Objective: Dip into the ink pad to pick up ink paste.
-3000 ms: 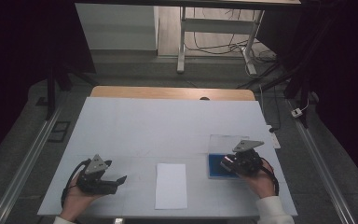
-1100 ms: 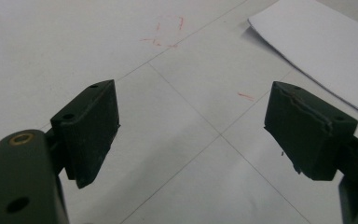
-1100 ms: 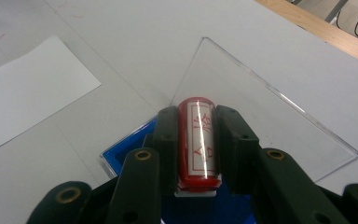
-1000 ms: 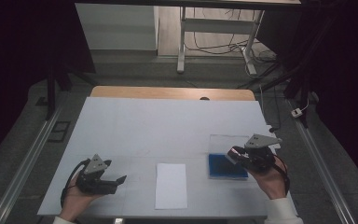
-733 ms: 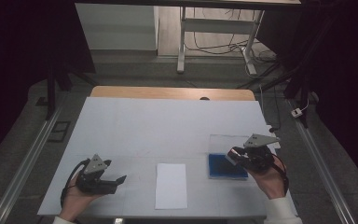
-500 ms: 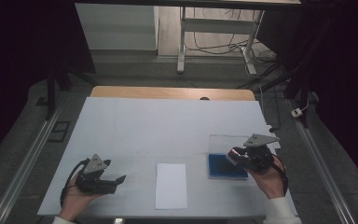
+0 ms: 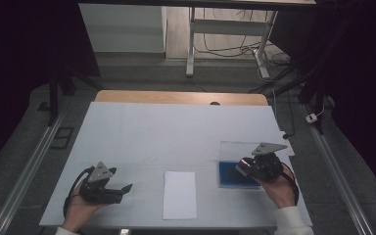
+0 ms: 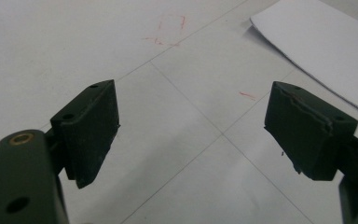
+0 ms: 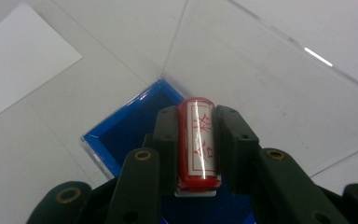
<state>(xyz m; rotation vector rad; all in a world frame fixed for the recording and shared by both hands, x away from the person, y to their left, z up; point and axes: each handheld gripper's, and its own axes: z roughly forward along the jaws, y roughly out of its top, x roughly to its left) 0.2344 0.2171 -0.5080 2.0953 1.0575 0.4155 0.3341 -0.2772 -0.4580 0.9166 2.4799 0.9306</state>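
Right tool [image 9: 196, 149]: I have its jaws clamped on a small red cylinder, a stamp [image 9: 198, 142] with a white label and red characters, gripped across its sides so its long axis runs along the jaws and away from the tool. In the right gripper view the stamp hangs over the blue tray [image 9: 121, 128], an ink pad by the look of it, which sits inside a clear open case [image 9: 261, 70]; I cannot tell whether the stamp's end touches the blue surface. From the high view the right tool [image 7: 245, 169] sits at the near right of the counter [image 7: 176, 127], over the blue tray [image 7: 227, 176]. The white sheet of paper [image 7: 179, 194] lies to the left of that tool, near the front edge, long axis running near to far, just beside the tray but apart from it. My judgement: the coming move is a carry leftward from tray to sheet, and the right hand is the nearer one. Left tool [image 7: 122, 188]: jaws wide apart, nothing between them, low over bare counter at near left, pointing right toward the sheet, whose corner [image 8: 317, 42] shows beyond the jaws.
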